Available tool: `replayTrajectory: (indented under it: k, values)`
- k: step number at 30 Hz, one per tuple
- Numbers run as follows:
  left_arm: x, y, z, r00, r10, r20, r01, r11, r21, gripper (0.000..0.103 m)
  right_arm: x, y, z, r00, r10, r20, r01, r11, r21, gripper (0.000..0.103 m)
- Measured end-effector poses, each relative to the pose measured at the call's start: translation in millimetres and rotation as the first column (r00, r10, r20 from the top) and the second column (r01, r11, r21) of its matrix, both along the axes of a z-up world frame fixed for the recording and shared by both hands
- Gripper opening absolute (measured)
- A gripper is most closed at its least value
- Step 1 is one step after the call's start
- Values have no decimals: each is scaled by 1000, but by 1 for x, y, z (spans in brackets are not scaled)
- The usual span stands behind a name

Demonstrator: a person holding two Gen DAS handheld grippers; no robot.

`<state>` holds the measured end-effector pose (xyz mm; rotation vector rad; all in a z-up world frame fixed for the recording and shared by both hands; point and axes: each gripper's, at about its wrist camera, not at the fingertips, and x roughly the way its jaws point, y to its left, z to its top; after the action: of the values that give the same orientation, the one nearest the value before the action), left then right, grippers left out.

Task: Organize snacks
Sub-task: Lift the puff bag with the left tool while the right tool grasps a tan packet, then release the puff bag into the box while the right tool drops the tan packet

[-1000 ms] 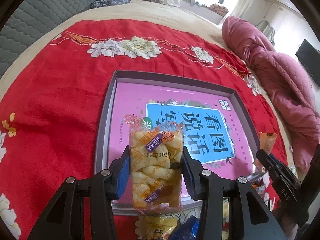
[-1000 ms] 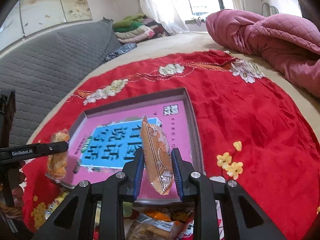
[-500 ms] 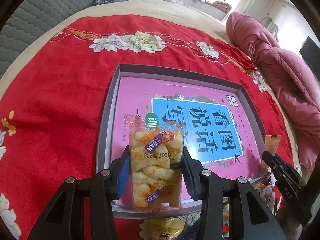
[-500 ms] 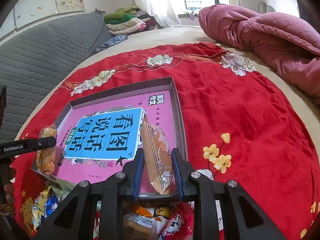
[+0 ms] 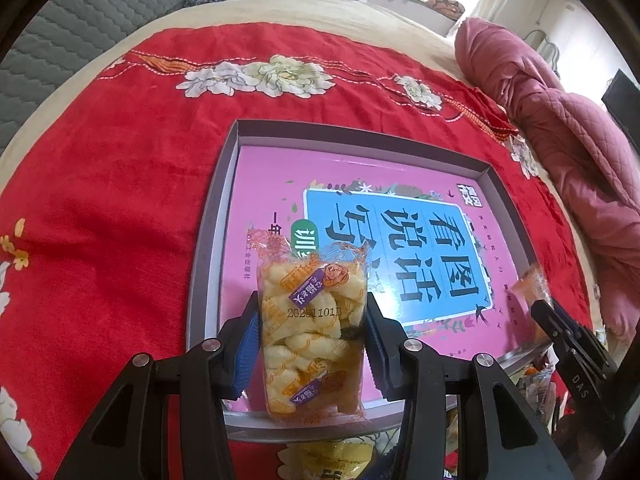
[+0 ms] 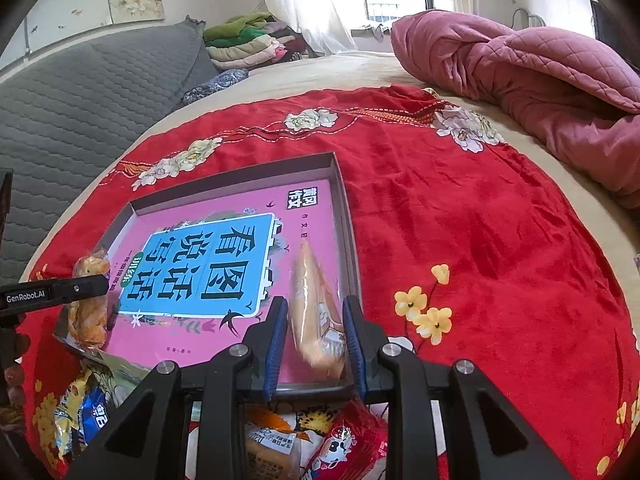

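Over tray (image 5: 208,240): snack packet (image 5: 314,332) inside left gripper (image 5: 312,340)

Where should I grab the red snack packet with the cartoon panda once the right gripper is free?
Take the red panda packet across its narrow width near the middle, coming from above. It lies flat on the red cloth just below the tray, with a tan packet close beside it, so a side approach looks crowded. The right gripper holds an orange packet now.
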<state>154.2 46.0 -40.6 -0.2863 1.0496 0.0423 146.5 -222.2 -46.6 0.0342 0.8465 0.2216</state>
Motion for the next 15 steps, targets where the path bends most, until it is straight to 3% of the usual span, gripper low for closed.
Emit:
replayTrajectory:
  k: [15]
  values:
    - [0, -1, 0, 1000, -6, -11, 6, 1000, 8, 50, -1, -3, 2, 1000, -6, 4, 6, 999, 31, 28]
